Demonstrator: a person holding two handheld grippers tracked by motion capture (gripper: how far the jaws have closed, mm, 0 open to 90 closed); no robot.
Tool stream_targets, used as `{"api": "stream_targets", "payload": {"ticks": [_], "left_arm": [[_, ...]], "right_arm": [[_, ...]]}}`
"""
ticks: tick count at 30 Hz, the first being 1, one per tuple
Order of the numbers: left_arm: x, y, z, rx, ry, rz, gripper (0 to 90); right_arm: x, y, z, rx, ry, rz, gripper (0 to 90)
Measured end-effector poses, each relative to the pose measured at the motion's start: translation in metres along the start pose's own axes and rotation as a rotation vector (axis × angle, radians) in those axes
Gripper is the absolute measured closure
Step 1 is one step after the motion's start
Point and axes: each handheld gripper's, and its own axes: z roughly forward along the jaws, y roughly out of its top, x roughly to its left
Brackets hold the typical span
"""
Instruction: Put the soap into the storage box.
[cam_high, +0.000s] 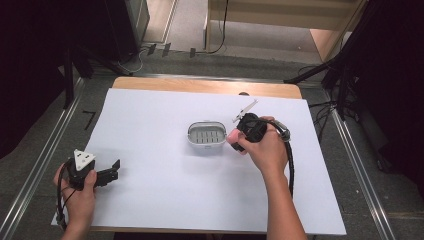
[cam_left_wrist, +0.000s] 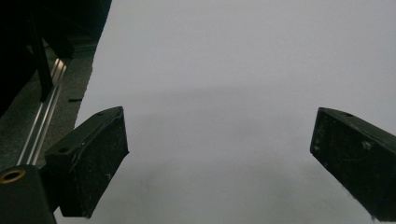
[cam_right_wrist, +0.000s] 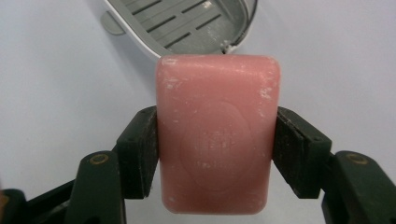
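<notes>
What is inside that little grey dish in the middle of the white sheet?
The grey dish holds nothing: its slotted floor is bare. The pink soap is clamped in the right gripper just beside it. In the right gripper view the soap covers the dish's near rim.

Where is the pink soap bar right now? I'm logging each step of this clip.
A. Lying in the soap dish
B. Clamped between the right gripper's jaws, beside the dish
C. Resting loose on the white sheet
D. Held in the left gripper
B: the right gripper view shows the pink soap bar pinched from both sides by the right gripper, while the soap dish sits empty next to it.
</notes>
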Motion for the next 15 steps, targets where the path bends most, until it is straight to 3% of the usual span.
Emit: {"api": "stream_targets", "payload": {"ticks": [8,15], "left_arm": [[0.0,0.0,0.0,0.003,0.002,0.003,4.6],[0.0,0.0,0.0,0.002,0.001,0.002,4.6]], "right_arm": [[0.006,0.011,0.002,0.001,0.029,-0.141,38.6],[0.007,0.018,0.001,-0.017,0.047,-0.196,38.7]]}}
